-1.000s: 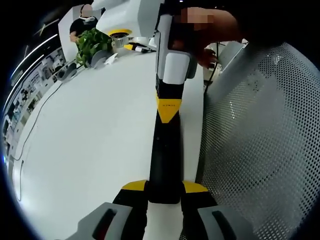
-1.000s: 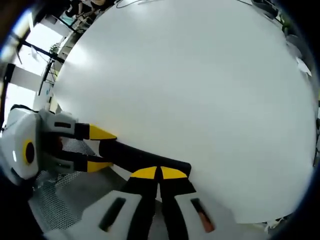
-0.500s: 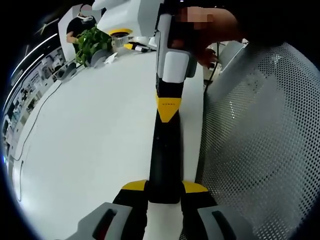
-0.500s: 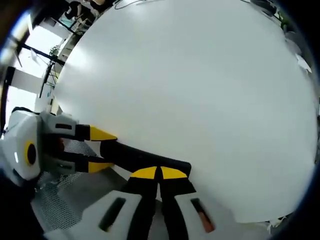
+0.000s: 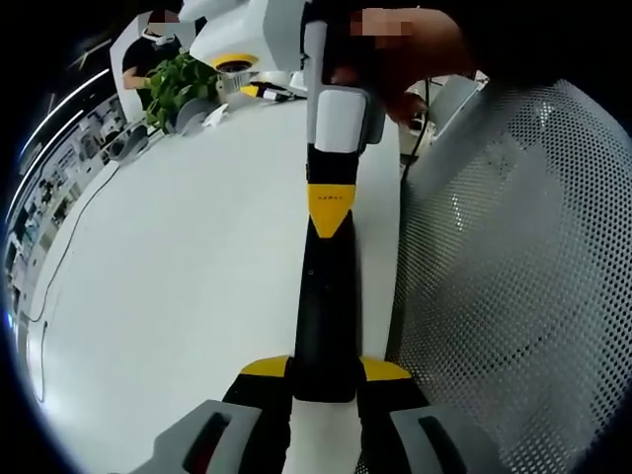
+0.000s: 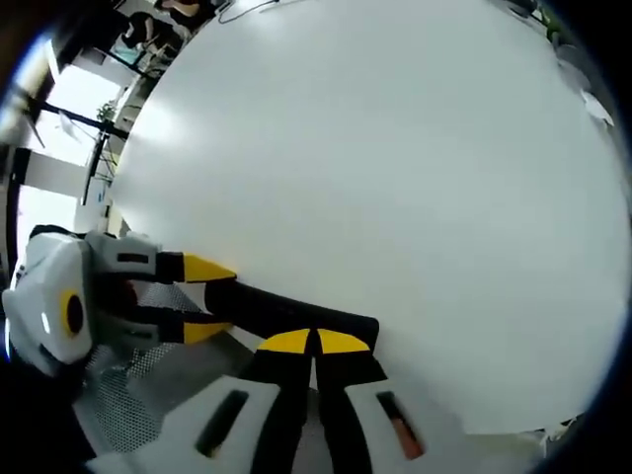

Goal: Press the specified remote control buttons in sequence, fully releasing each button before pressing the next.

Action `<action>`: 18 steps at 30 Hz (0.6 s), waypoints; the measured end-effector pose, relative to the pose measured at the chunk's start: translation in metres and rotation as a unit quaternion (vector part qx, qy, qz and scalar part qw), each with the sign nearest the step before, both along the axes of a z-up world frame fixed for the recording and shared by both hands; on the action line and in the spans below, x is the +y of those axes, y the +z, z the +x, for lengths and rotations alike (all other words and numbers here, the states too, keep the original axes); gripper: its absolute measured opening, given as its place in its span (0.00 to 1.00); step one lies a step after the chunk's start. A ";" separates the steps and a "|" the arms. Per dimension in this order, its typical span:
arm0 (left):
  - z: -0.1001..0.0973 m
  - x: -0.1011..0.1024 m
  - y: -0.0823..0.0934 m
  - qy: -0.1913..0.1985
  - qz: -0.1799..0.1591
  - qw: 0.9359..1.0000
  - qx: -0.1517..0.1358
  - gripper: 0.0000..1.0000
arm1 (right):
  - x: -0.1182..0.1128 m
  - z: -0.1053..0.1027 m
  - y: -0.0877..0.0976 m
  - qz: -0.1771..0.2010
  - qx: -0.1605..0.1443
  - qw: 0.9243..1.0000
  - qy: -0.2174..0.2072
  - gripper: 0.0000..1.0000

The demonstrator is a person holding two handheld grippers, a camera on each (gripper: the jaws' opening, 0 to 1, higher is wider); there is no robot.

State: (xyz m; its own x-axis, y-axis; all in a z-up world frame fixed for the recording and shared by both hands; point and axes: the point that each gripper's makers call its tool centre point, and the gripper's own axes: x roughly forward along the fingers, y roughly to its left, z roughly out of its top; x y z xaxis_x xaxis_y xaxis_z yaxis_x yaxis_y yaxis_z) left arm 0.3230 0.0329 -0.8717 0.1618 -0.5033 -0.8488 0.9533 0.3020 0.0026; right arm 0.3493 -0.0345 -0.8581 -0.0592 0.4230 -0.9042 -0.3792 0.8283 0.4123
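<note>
The white table (image 5: pixel 178 286) took most of what I saw, wide and bare, and in the right gripper view it (image 6: pixel 395 168) spread almost to every side. Beside it, in the left gripper view, stood a grey perforated metal surface (image 5: pixel 513 286), close against the table edge. At the far end of the table I saw a green plant (image 5: pixel 173 84) and some small items near it, too small for me to name.

The remote control (image 5: pixel 326 316) was a long black bar lying along the table edge, just beside the mesh. My left gripper (image 5: pixel 324 380) held its near end — both yellow-tipped jaws were closed against its two sides. In the right gripper view I saw the same remote (image 6: pixel 286 311) clamped by that left gripper (image 6: pixel 202 296) coming from the left.

My right gripper (image 6: pixel 314 341) had its jaws pressed together, nothing between them, and their tips rested on the top of the remote. From the left gripper view, the right gripper (image 5: pixel 329 212) came down from above — its yellow tip touched the remote's far end.
</note>
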 end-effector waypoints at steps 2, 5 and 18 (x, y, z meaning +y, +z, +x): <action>0.000 0.000 0.000 0.001 -0.001 1.000 0.000 0.25 | 0.003 -0.002 -0.001 0.008 0.008 1.000 -0.001 0.00; 0.000 0.000 0.000 0.001 -0.001 1.000 0.001 0.25 | 0.001 -0.005 -0.006 -0.008 0.012 1.000 0.011 0.00; 0.000 0.000 0.000 0.005 -0.001 1.000 0.001 0.25 | 0.000 -0.005 -0.009 -0.044 -0.018 0.998 0.051 0.00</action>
